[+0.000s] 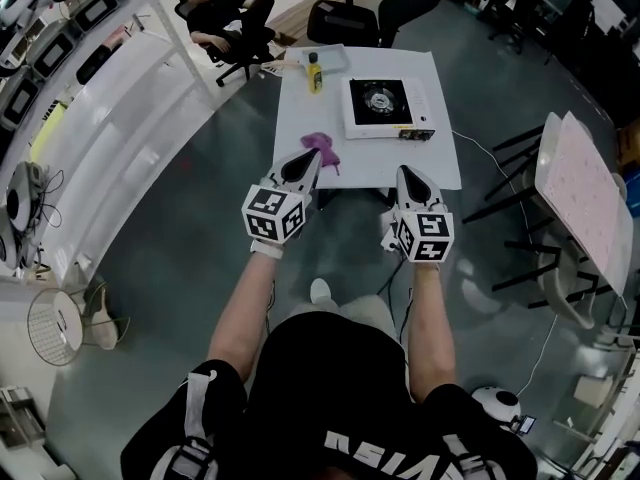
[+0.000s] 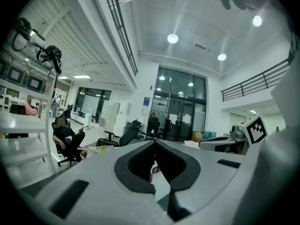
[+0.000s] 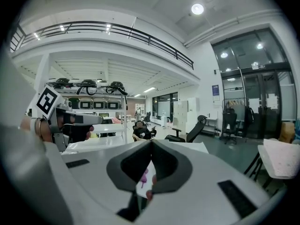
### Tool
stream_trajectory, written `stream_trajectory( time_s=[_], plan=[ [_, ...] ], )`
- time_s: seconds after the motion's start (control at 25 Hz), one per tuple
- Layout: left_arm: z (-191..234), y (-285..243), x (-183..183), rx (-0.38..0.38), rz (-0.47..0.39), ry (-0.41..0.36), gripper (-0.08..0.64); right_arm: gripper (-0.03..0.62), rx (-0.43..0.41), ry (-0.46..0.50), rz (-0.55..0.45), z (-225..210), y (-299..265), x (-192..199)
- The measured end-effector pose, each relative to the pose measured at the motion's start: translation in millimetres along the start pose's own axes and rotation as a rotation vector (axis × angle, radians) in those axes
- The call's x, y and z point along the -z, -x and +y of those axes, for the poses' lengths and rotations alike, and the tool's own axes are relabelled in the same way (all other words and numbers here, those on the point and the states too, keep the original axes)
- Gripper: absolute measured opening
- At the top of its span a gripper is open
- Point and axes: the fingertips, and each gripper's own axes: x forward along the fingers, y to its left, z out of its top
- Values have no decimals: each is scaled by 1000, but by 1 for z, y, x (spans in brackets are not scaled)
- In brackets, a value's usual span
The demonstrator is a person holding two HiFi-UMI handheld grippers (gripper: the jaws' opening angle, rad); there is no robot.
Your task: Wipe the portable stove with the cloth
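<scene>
the cloth (image 1: 322, 149) is a small purple rag, crumpled at the near edge of the table (image 1: 440, 163). it lies just ahead of the tips of our left gripper (image 1: 311, 158) and ahead and to the left of our right gripper (image 1: 407, 175). we judge it soft, light and limp: it should bunch and drape rather than keep a shape. a pinch on a raised fold at the top of the heap ought to lift it whole, with nothing to break. the portable stove (image 1: 388, 105) sits well beyond the right gripper, almost straight ahead of it. it looks rigid and flat-topped, with a burner ring in the middle. we would expect it to stay put under a light wipe, though it might slide on the smooth white cover if pushed hard. a yellow bottle (image 1: 314, 72) stands far out past the left gripper

we hold both forearms stretched forward side by side, the grippers close to level and aimed at the table, marker cubes on top. each gripper's jaws are closed tip to tip with nothing between them, so neither has hold of the cloth yet
</scene>
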Motion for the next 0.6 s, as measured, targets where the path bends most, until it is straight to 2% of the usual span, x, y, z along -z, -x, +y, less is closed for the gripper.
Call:
stream_trajectory(
  time_s=[0.32, 0.6],
  plan=[
    [25, -58, 3, 2, 16, 26, 5, 8, -34, 0, 2, -38, -66, -11],
    [61, -125, -3, -74, 34, 39, 5, 8, -98, 10, 11, -80, -140, -26]
  ],
)
